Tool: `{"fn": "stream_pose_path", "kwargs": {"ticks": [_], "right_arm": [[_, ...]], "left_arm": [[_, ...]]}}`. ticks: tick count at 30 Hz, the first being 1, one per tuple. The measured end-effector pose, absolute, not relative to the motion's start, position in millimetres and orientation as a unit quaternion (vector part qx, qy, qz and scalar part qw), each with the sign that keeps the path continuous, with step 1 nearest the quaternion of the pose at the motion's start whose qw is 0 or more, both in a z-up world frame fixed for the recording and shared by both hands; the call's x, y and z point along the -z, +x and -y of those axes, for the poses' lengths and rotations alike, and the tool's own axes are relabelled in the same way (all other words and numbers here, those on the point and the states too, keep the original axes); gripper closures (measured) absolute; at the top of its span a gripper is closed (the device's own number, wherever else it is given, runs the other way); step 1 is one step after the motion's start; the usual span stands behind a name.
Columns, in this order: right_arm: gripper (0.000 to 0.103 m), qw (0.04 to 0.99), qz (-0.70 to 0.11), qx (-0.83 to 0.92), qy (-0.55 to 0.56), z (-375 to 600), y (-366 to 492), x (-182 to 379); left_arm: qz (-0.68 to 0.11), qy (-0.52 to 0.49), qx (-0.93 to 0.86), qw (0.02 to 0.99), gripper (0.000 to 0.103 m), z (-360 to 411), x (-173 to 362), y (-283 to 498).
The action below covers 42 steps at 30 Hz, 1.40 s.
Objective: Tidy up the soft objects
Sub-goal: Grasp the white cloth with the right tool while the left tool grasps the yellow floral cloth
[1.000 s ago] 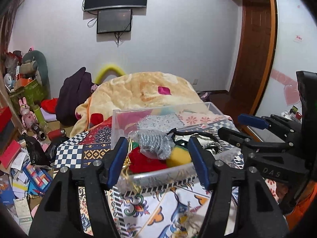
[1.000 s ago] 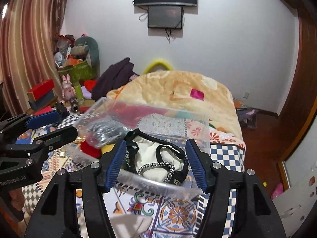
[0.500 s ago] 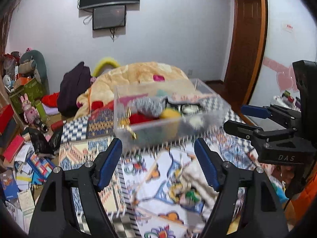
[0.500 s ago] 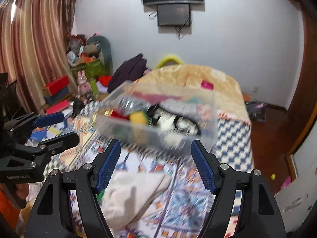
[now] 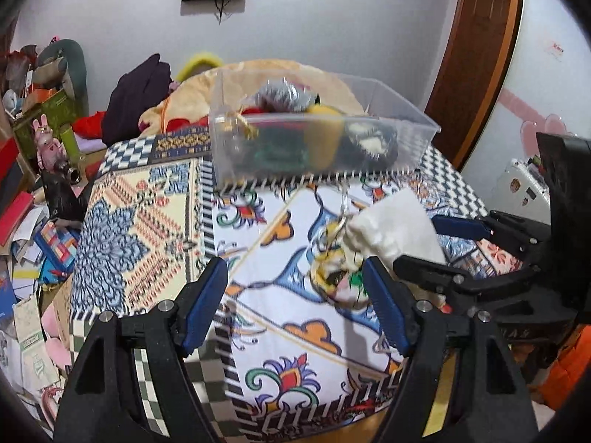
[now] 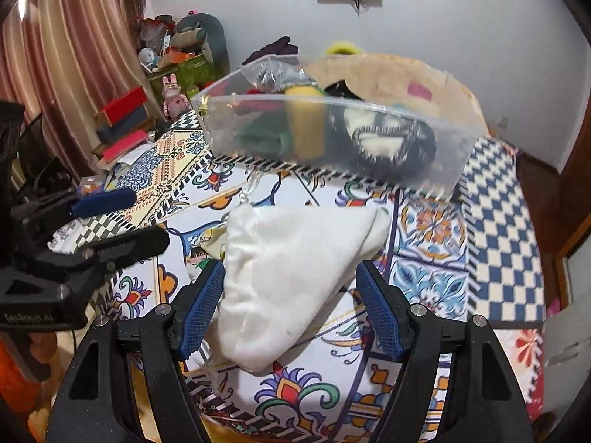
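Observation:
A clear plastic bin (image 5: 321, 147) (image 6: 332, 140) stands on the patterned bed cover (image 5: 155, 221) and holds several soft items, among them a yellow ball, red and green cloth and a black-and-white piece. A white cloth pouch (image 6: 295, 273) (image 5: 391, 229) lies on the cover in front of the bin, with a small colourful item (image 5: 332, 273) beside it. My left gripper (image 5: 295, 306) is open and empty above the cover, left of the pouch. My right gripper (image 6: 291, 306) is open, its jaws standing on either side of the pouch's near end.
A beige blanket (image 6: 399, 74) is heaped behind the bin. Boxes, books and toys (image 6: 122, 118) clutter the floor left of the bed. A wooden door (image 5: 476, 55) stands at the right. The bed's front edge runs just below both grippers.
Both grippers have pulled back from the bin and dropped lower. The white pouch, unseen a second ago, now lies between the right jaws.

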State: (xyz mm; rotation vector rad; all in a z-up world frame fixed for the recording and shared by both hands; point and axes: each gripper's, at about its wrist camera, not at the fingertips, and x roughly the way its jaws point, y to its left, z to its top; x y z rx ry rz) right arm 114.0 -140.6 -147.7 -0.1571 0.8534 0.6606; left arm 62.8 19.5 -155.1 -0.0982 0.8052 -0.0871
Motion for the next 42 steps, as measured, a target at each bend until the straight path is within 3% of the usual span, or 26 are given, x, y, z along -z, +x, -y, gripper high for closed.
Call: {"fn": "stream_pose_path", "kwargs": {"ticks": [2,4,10,18,23,25,31,42], "right_arm": [[0.038,0.847,-0.416,-0.326,-0.055,144.6,115.6,150.1],[0.056,0.838,-0.428,-0.335,-0.039,147.7,116.9,154.0],[0.086,0.842,-0.415,-0.344,-0.027,159.0,104.0,148.6],[0.088,0.881,-0.362,-0.302,-0.043,178.9,94.3,120.0],[0.088,0.889,-0.357,-0.285,-0.041,192.6,96.3,116.2],[0.088,0.890,-0.357,-0.280,-0.039,194.4,98.1,115.4],[0.088,0.896,-0.353,-0.269,-0.028,202.4,102.2,111.1],[0.088,0.909,-0.324,-0.262,-0.028,204.2,109.6,92.2]], "left_arm": [[-0.397,-0.041,0.041,0.916,0.028,-16.3,159.2,61.8],[-0.400,-0.040,0.046,0.915,0.028,-14.3,161.8,61.3],[-0.409,-0.040,0.062,0.910,0.028,-2.7,168.7,66.9],[-0.416,-0.037,0.077,0.905,0.030,14.5,179.6,86.1],[-0.415,-0.046,0.090,0.904,0.057,18.8,184.7,94.9],[-0.415,-0.047,0.095,0.904,0.077,18.7,184.3,96.4],[-0.406,-0.052,0.093,0.908,0.096,14.5,177.1,94.4],[-0.326,-0.053,0.110,0.938,0.097,6.9,111.8,85.7]]}}
